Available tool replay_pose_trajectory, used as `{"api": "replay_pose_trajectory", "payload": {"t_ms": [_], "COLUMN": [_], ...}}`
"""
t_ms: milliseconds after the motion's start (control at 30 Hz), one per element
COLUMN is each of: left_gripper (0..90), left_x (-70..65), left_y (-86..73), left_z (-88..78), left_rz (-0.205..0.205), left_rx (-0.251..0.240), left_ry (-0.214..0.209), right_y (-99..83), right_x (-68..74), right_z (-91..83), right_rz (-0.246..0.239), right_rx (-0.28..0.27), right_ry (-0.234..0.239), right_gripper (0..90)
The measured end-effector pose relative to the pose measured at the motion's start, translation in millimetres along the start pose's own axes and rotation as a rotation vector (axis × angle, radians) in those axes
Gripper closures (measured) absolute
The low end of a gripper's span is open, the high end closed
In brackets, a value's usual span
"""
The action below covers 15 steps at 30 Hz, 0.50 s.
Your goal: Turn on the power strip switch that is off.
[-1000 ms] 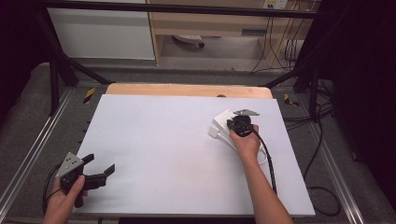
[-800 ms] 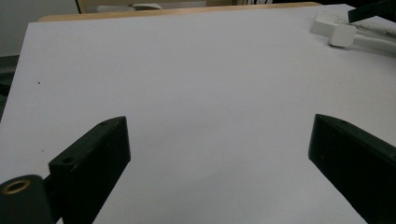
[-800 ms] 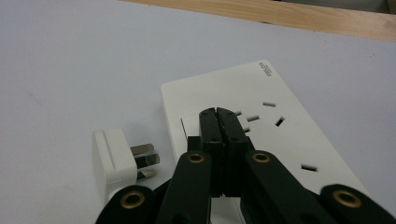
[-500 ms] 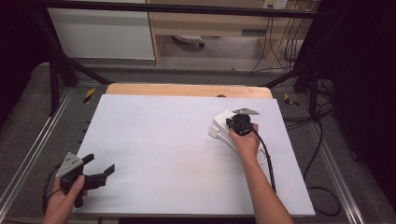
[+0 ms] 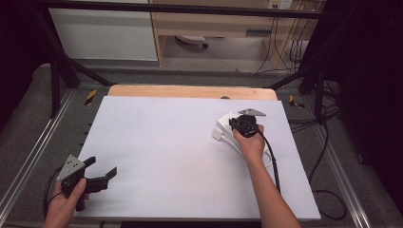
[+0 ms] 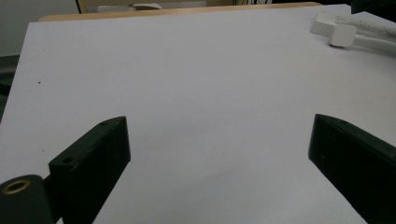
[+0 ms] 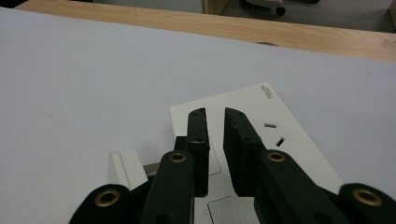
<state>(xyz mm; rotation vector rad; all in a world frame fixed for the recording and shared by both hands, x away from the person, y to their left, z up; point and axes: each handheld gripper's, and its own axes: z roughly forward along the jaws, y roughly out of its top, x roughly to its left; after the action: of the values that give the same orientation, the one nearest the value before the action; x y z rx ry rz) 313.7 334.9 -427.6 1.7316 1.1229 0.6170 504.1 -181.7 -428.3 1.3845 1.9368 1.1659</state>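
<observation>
While the high view looks down on a matte white table top (image 5: pixel 180 156) with a strip of pale wood (image 5: pixel 190 91) along its far edge, the right gripper (image 5: pixel 241 124) stands over a white power strip (image 5: pixel 222 128) at the table's right side, held in the person's right hand (image 5: pixel 250 142); a black cable (image 5: pixel 271 156) trails back along the forearm. At the near left corner the left gripper (image 5: pixel 100 172), topped by a grey three-cornered plate (image 5: pixel 70 167), rests in the left hand (image 5: pixel 66 202) with its black jaws spread wide and nothing between them.

From the left gripper view, the two blunt black jaws stand far apart over bare white surface, and the power strip (image 6: pixel 355 29) lies well off at the upper right with a square white plug (image 6: pixel 342 35) beside it.

From the right gripper view, the jaws have just been opening a little and now stand with a narrow slit between them, nothing caught in it, right above the strip's flat glossy face (image 7: pixel 261 135). Slot openings (image 7: pixel 275 133) show beside them. Small grey lettering (image 7: pixel 266 90) near the far corner is too small to read.
</observation>
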Motion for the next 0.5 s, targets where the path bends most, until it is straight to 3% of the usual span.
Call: {"api": "replay_pose_trajectory", "payload": {"t_ms": [500], "left_gripper": [5.5], "left_x": [-0.2], "left_y": [-0.2], "left_z": [0.4], "left_rz": [0.003], "left_rx": [0.003], "left_ry": [0.002], "right_y": [10.7], "right_x": [3.3], "right_z": [-9.6], "right_rz": [-0.010], "right_rx": [-0.043], "right_ry": [0.044], "right_gripper": [52.5]}}
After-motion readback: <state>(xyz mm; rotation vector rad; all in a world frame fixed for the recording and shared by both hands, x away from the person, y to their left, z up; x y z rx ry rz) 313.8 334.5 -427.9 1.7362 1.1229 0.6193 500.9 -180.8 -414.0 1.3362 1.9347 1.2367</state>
